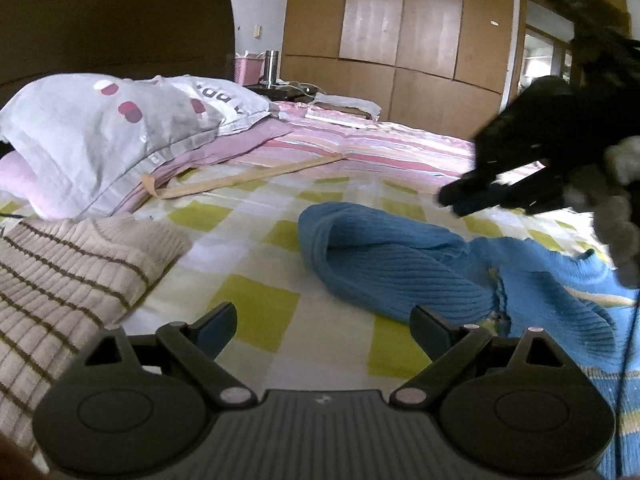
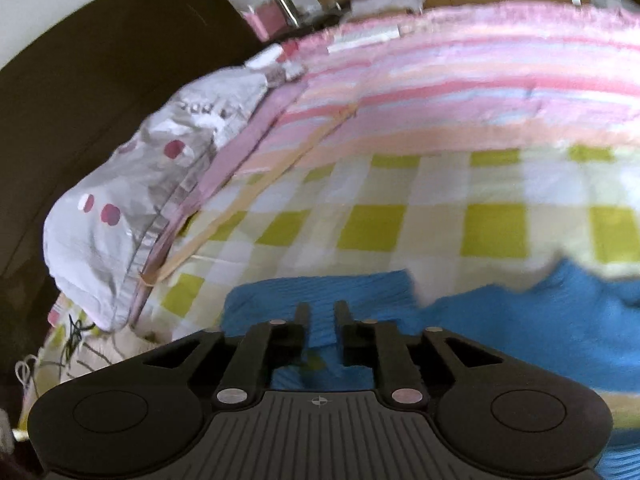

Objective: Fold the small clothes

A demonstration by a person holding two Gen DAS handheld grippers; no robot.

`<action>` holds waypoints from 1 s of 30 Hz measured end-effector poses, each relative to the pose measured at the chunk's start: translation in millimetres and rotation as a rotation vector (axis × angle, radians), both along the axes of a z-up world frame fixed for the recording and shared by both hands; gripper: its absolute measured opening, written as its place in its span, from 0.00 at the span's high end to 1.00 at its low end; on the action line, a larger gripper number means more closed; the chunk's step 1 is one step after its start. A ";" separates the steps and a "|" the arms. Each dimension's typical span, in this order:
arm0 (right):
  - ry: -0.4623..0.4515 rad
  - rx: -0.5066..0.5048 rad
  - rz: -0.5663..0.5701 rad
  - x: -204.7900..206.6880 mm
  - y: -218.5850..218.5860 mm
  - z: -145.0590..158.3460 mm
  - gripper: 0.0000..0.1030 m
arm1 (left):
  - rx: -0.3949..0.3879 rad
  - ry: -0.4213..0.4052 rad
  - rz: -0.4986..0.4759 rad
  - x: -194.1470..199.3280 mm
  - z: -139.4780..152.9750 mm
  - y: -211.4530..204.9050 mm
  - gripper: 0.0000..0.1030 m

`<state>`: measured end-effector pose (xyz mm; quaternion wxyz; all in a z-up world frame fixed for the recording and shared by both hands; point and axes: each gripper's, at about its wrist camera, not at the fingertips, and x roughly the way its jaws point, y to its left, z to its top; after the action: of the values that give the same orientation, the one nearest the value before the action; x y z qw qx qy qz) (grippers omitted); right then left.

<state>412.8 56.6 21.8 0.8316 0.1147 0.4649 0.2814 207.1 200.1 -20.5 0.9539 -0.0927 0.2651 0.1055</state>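
The left wrist view shows our left tongs (image 1: 322,322) with the jaws standing wide apart and nothing between them; they hang over the bed (image 1: 256,280), which has a sheet of green and white squares. The blue sweater (image 1: 400,264) lies crumpled on this sheet, just ahead and to the right of the tongs, with one ribbed sleeve folded over itself. A beige striped garment (image 1: 68,276) lies folded at the left. Behind it we see a grey pillow (image 1: 100,128) and a pink striped blanket (image 1: 360,144). The right tongs (image 1: 452,202) come in from the right edge, above the sweater; from here we cannot tell how the jaws stand.

The right wrist view is blurred. Here the right tongs (image 2: 322,312) have a narrow gap between the two fingers (image 2: 302,316), and we see no cloth pinched in it, so they are partly open. The blue sweater (image 2: 500,332) spreads under and in front of them on the checked sheet. The grey pillow (image 2: 120,216) is at the left, the pink striped blanket (image 2: 460,100) behind.
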 end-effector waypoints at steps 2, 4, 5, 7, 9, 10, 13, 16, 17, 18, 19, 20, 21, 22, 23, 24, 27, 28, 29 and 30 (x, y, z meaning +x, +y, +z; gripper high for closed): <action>0.055 0.012 -0.021 6.2 10.4 -7.1 0.74 | -0.007 0.000 0.006 0.4 -0.3 2.4 0.04; 0.097 -0.001 -0.052 13.6 21.0 -13.2 0.66 | -0.014 -0.004 0.010 -0.3 0.3 3.8 0.04; 0.111 -0.011 -0.065 16.5 25.7 -16.0 0.66 | -0.017 -0.006 0.011 -0.4 0.5 4.4 0.04; 0.151 -0.023 -0.105 22.2 30.5 -21.1 0.66 | -0.022 -0.008 0.013 -0.3 1.0 5.5 0.04; 0.192 -0.032 -0.140 26.6 32.4 -26.7 0.66 | -0.025 -0.010 0.012 -1.2 1.3 5.1 0.04; 0.195 -0.052 -0.155 27.5 35.0 -29.5 0.66 | -0.024 -0.010 0.012 -1.2 1.4 4.9 0.04; 0.166 -0.104 -0.164 26.5 43.2 -36.9 0.67 | -0.015 -0.011 0.007 -1.6 2.0 3.6 0.04; 0.104 -0.137 -0.155 21.4 48.8 -35.5 0.88 | -0.007 -0.013 0.006 -1.9 2.1 2.6 0.04; 0.094 -0.142 -0.148 20.7 48.6 -34.6 0.91 | -0.006 -0.012 0.006 -1.8 2.1 2.5 0.04; 0.094 -0.129 -0.143 21.2 46.2 -33.0 0.95 | -0.006 -0.012 0.006 -1.6 2.2 2.6 0.04; 0.084 -0.116 -0.142 20.9 42.6 -29.7 0.96 | -0.008 -0.014 0.006 -1.5 2.4 2.8 0.04; 0.063 -0.103 -0.140 19.9 38.7 -24.6 0.97 | -0.009 -0.016 0.007 -1.7 2.5 3.0 0.04; 0.043 -0.092 -0.139 20.4 36.0 -19.2 0.97 | -0.011 -0.017 0.008 -1.8 2.5 3.1 0.04; 0.026 -0.075 -0.139 19.3 31.5 -13.5 0.98 | -0.012 -0.017 0.009 -1.7 2.3 3.3 0.04; 0.013 -0.059 -0.140 18.8 26.6 -8.2 0.98 | -0.011 -0.017 0.008 -1.7 2.2 3.0 0.04; 0.000 -0.043 -0.142 17.9 21.3 -1.8 0.98 | -0.009 -0.017 0.008 -1.8 2.0 2.9 0.04; -0.027 -0.018 -0.158 17.3 8.8 12.5 0.99 | -0.012 -0.013 0.007 -1.4 1.3 2.2 0.04; -0.033 -0.010 -0.164 17.1 4.8 15.9 0.99 | -0.010 -0.012 0.004 -1.3 1.0 1.4 0.04; -0.037 0.000 -0.169 17.4 1.0 18.6 0.99 | -0.005 -0.011 0.001 -1.3 0.7 0.5 0.04; -0.043 0.010 -0.173 16.4 -3.4 21.7 0.99 | 0.001 -0.011 -0.002 -1.4 0.6 -0.3 0.04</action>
<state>429.2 53.2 43.5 0.8619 0.1526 0.4340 0.2133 205.7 199.8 -19.9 0.9555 -0.0925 0.2599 0.1040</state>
